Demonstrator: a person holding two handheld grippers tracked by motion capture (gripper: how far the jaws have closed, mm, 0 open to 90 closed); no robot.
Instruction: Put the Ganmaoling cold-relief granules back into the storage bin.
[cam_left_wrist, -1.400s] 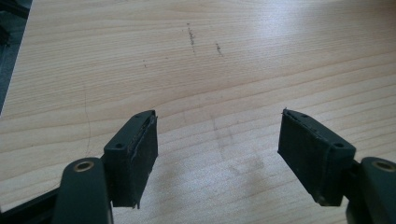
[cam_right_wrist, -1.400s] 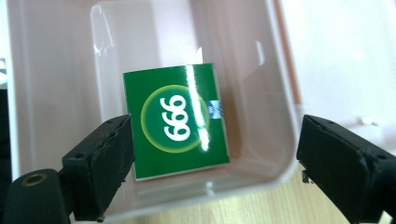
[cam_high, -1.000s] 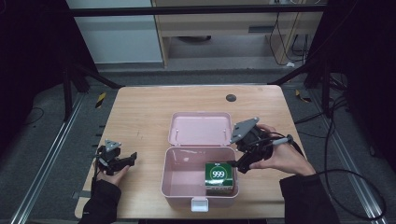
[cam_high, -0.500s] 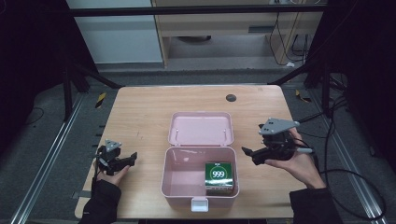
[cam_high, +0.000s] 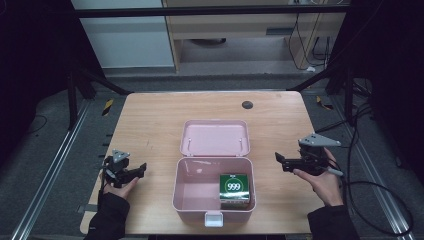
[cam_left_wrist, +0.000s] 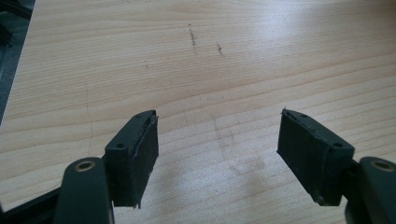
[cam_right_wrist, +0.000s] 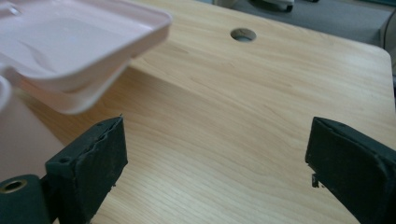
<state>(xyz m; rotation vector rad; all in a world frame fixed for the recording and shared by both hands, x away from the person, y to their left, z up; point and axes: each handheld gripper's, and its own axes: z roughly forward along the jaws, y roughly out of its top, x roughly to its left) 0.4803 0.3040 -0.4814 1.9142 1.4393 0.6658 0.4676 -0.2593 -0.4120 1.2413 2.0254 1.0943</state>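
Observation:
A pink box (cam_high: 190, 197) stands open in the middle of the wooden table (cam_high: 150, 125), its lid (cam_high: 215, 139) laid back flat. Inside, at the right, sits a green carton marked 999 (cam_high: 234, 187). My right gripper (cam_high: 281, 160) hovers to the right of the box, open and holding nothing; its own view has the pink lid (cam_right_wrist: 70, 42) at upper left beyond the wide-apart jaws (cam_right_wrist: 215, 154). My left gripper (cam_high: 140, 170) rests near the table's left edge, open, with bare wood between its pads (cam_left_wrist: 217, 140).
A round cable hole (cam_high: 247, 105) lies near the table's far edge, also the cable hole (cam_right_wrist: 243, 34) in the right gripper view. A white latch (cam_high: 214, 219) sticks out from the box front. Black frame rails and cables surround the table.
My right gripper has drawn away from the box to the right, leaving the green carton inside, and now stands open. The left gripper has stayed put.

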